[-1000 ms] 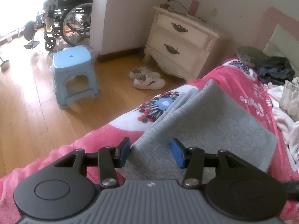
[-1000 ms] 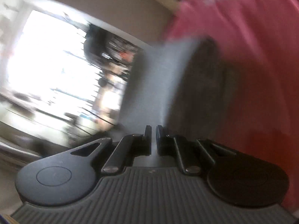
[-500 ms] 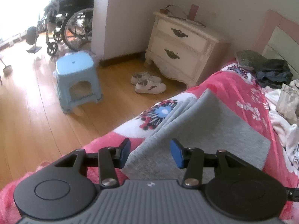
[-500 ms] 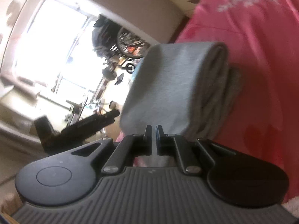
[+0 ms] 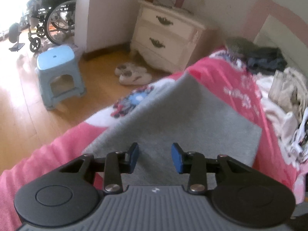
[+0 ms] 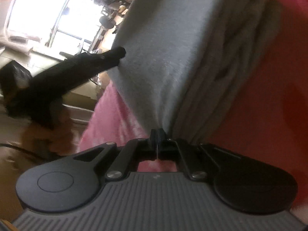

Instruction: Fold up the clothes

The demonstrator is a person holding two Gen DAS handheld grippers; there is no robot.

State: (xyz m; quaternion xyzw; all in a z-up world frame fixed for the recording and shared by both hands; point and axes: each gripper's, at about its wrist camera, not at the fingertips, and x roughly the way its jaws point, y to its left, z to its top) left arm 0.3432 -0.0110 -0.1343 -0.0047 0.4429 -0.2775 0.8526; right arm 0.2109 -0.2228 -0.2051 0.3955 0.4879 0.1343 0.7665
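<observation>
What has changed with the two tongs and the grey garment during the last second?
The left tongs are closing over the grey garment, their gap narrower than before; their pads do not press it yet. The right tongs have rolled, tilting their view. They stay shut on the garment's edge. It still lies on the pink bedspread.

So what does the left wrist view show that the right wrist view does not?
Only the left wrist view shows the blue stool, the white shoes, the nightstand and the heap of unfolded clothes. The left tongs are closing over the cloth, not yet pressing it.

Only the right wrist view shows the right tongs shut on a corner of the grey garment, and its stacked folded layers along one edge.

Both share the grey garment, the pink bedcover and the wheelchair.
</observation>
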